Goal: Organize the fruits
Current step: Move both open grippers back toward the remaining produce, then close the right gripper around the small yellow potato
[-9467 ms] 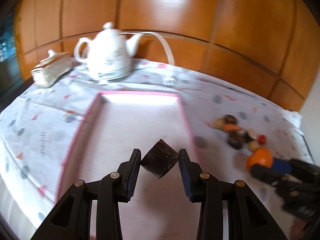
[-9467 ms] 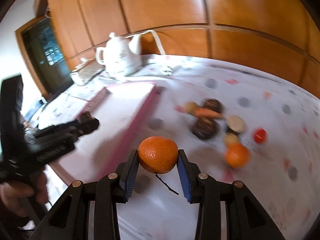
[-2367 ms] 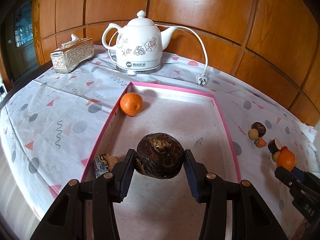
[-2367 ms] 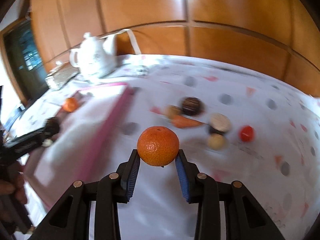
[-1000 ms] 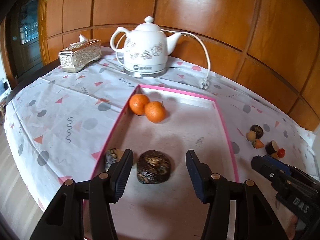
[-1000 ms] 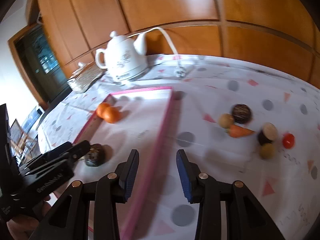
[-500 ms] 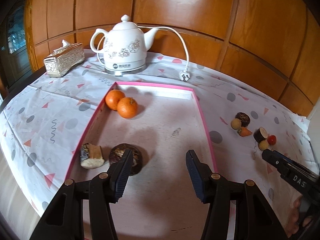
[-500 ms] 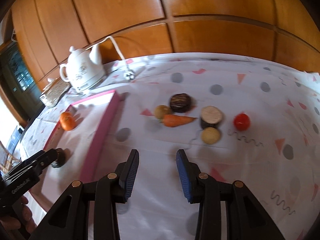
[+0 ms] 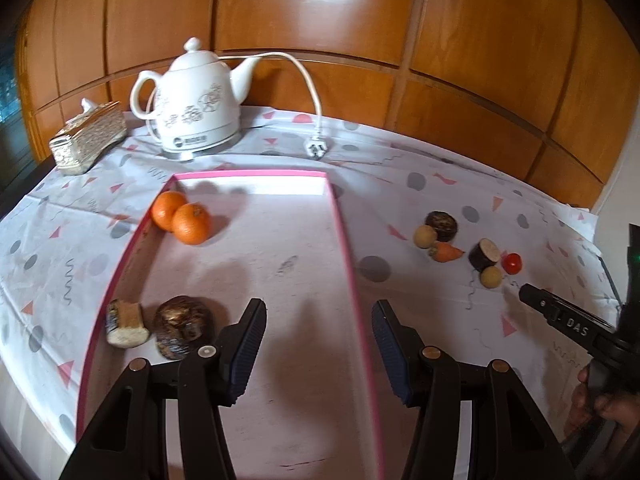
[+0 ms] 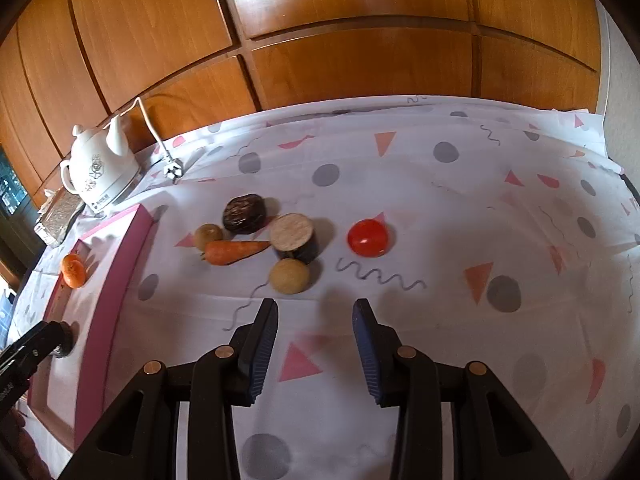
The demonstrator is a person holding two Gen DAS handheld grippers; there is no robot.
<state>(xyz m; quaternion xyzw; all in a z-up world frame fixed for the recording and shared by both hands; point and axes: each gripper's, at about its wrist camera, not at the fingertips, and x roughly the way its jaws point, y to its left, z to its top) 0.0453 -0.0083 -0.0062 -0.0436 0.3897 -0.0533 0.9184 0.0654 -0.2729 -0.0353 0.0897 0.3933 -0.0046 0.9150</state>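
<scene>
A pink-rimmed tray (image 9: 342, 232) holds two oranges (image 9: 191, 224) at its far left, plus a dark round fruit (image 9: 181, 326) and a cut piece (image 9: 125, 323) at its near left. My left gripper (image 9: 318, 332) is open and empty over the tray's right side. My right gripper (image 10: 315, 332) is open and empty above the cloth, just short of a loose group: a tan ball (image 10: 289, 276), a cut dark piece (image 10: 295, 238), a carrot (image 10: 234, 252), a dark round fruit (image 10: 244, 208), another tan ball (image 10: 209, 234) and a red tomato (image 10: 367, 238).
A white electric kettle (image 9: 192, 100) with a cord and plug (image 9: 316, 148) stands behind the tray. A tissue box (image 9: 86, 140) sits at the far left. Wood panelling backs the table. The tray edge (image 10: 116, 276) lies left of the loose group.
Both grippers have let go of their fruits and opened. My left gripper has drawn back and swung right; my right gripper has moved closer to the loose group on the cloth.
</scene>
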